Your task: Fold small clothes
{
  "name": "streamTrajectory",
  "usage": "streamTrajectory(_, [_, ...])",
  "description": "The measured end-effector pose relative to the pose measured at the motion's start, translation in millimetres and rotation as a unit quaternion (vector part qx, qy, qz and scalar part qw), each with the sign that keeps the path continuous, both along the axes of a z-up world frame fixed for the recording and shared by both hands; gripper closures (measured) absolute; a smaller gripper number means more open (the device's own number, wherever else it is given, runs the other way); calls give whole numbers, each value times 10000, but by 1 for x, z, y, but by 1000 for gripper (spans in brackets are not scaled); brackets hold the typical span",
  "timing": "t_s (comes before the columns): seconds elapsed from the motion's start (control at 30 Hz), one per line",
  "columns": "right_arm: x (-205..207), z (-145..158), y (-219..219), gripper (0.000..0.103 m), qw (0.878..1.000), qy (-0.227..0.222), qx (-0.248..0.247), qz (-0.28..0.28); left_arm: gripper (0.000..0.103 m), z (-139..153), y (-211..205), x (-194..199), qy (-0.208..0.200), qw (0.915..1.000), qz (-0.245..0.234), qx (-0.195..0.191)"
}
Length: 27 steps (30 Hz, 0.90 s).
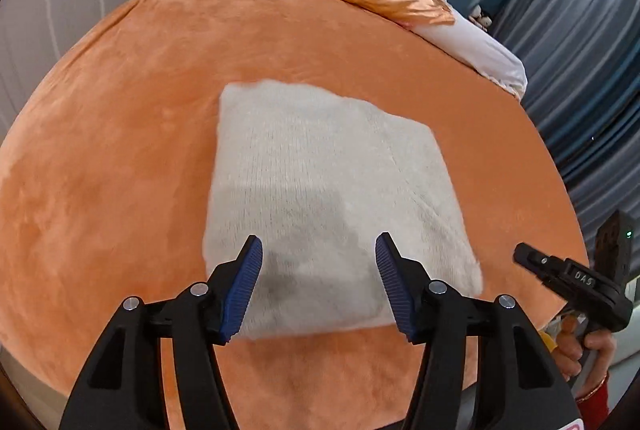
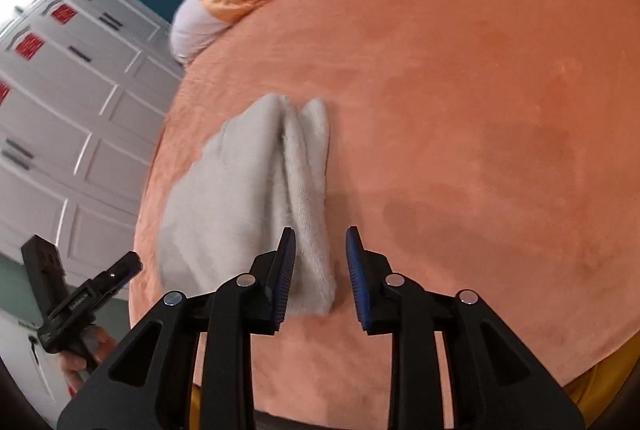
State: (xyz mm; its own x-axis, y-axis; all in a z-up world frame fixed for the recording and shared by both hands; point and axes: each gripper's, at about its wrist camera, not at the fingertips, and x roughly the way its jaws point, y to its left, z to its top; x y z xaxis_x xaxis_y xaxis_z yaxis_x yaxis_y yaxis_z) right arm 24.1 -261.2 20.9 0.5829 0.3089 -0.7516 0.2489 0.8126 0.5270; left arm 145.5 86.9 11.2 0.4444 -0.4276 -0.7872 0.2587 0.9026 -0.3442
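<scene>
On the bed: folded white cloth [image 1: 328, 205] rests on orange cover [image 1: 120, 133].
Risk: plush layers may spring apart; a snagging pad would drag the fold.
Left gripper [image 1: 319, 282]: jaws apart, empty, cloth centre frame beyond tips.
Right gripper [image 2: 321, 276]: narrowly parted, empty, cloth edge between pads, untouched.

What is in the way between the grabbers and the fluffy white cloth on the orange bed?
Nothing visible. The left gripper and right gripper both hang open just above the folded fluffy white cloth, which lies alone on the orange plush bedcover. The pillows lie far off.
</scene>
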Motion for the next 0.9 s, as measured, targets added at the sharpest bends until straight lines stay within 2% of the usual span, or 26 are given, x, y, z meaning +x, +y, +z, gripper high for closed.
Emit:
streamTrajectory(0.07, [11,11,8,73,9998,-57,-25,178,46,3,1,-1,-89,9999,96,-8])
streamTrajectory(0.1, [16,13,11,64,9998,-79,27,207,45,4,2,0,-103,9999,125,38])
streamTrajectory(0.17, [33,11,20,54,9993,-32,177,322,45,3,-1,-2,-107,9997,153,142])
streamTrajectory(0.23, [41,0,30,53,9989,139,153,425,44,0,-2,0,-80,9994,184,266])
streamTrajectory(0.33, [46,-16,45,53,9975,460,-311,438,43,-5,4,-3,-49,9989,246,408])
streamTrajectory(0.37, [42,-17,50,53,9976,406,-220,508,42,-7,7,-3,-37,9987,260,431])
streamTrajectory(0.43, [40,-20,57,53,9971,366,18,661,40,-12,18,-5,-1,9986,348,405])
streamTrajectory(0.53, [49,-35,68,53,9940,667,-373,778,40,-19,26,-6,109,9985,447,303])
streamTrajectory(0.57, [53,-42,68,53,9936,764,-319,766,40,-20,27,-6,136,9984,477,259])
streamTrajectory(0.63, [53,-41,64,79,9946,758,32,702,40,-19,28,-7,149,9985,509,139])
streamTrajectory(0.67, [49,-32,61,85,9957,604,125,691,40,-16,27,-8,110,9987,498,80])
streamTrajectory(0.8, [23,22,50,93,9966,-263,-357,689,40,-4,23,-14,-68,9990,392,-214])
streamTrajectory(0.87, [19,15,43,95,9963,-117,-565,644,39,-7,17,-14,-73,9992,354,-153])
streamTrajectory(0.9, [21,-1,42,97,9949,146,-751,661,39,-12,12,-12,-30,9994,344,-14])
